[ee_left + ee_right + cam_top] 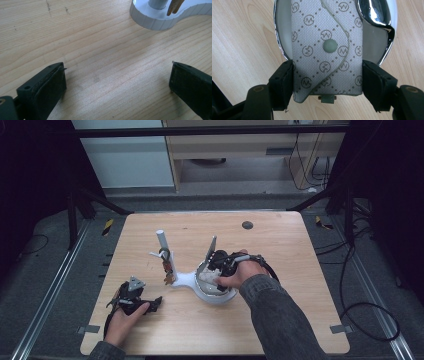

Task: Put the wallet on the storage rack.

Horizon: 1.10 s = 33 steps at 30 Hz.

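Note:
A grey case (327,32) with a printed logo pattern and a snap button lies over a white dish with a chrome rim (387,45). My right gripper (327,75) is shut on the case's near end, one pad on each side. In the high view the right gripper (215,265) reaches down into the dish (220,298), where the case (207,279) shows pale. My left gripper (152,304) rests low on the table near the front left, open with nothing between its jaws. The left gripper (117,75) looks along bare wood.
The dish joins a white base (155,20) carrying an upright white post (162,242). Small brown items (169,275) hang from hooks on the post. A dark round hole (247,225) sits near the table's far edge. Cables trail off the right side.

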Each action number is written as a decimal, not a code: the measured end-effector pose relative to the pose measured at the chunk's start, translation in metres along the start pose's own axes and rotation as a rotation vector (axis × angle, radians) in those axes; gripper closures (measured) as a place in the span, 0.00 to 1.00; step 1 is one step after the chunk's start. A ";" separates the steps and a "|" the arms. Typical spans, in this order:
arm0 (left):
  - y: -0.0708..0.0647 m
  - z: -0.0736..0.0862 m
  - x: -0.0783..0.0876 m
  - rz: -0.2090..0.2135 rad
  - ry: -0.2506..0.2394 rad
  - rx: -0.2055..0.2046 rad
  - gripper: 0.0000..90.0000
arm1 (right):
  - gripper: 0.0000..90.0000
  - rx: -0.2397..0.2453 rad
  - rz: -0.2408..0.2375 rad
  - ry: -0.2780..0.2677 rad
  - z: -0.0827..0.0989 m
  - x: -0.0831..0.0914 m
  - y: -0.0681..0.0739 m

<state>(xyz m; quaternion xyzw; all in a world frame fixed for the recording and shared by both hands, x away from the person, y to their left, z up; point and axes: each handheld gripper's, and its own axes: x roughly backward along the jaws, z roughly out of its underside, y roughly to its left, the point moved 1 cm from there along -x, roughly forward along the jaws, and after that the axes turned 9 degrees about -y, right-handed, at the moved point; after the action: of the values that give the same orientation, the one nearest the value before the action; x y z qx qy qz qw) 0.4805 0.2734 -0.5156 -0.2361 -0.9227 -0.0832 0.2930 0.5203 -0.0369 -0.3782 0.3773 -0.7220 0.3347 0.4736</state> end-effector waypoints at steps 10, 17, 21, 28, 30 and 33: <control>0.000 0.000 0.000 0.001 0.000 -0.001 0.00 | 0.35 0.003 0.004 -0.005 -0.002 -0.003 -0.001; 0.000 0.000 0.000 0.001 0.000 -0.001 0.00 | 0.35 -0.002 0.007 -0.011 -0.003 -0.005 -0.001; 0.000 0.000 0.000 0.001 0.000 -0.001 0.00 | 0.35 -0.003 0.007 -0.013 -0.004 -0.005 -0.001; 0.000 0.000 0.000 0.001 0.000 -0.001 0.00 | 0.35 -0.003 0.007 -0.021 -0.004 -0.007 -0.001; 0.000 0.000 0.000 0.001 0.000 -0.001 0.00 | 0.35 -0.005 0.004 -0.021 -0.004 -0.008 -0.001; 0.000 0.000 0.000 0.001 0.000 -0.001 0.00 | 0.35 -0.011 0.007 -0.017 -0.004 -0.009 -0.001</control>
<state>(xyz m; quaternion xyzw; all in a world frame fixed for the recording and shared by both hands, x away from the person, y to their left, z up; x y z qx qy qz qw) 0.4805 0.2735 -0.5156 -0.2369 -0.9225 -0.0837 0.2930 0.5252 -0.0316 -0.3851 0.3751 -0.7293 0.3290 0.4682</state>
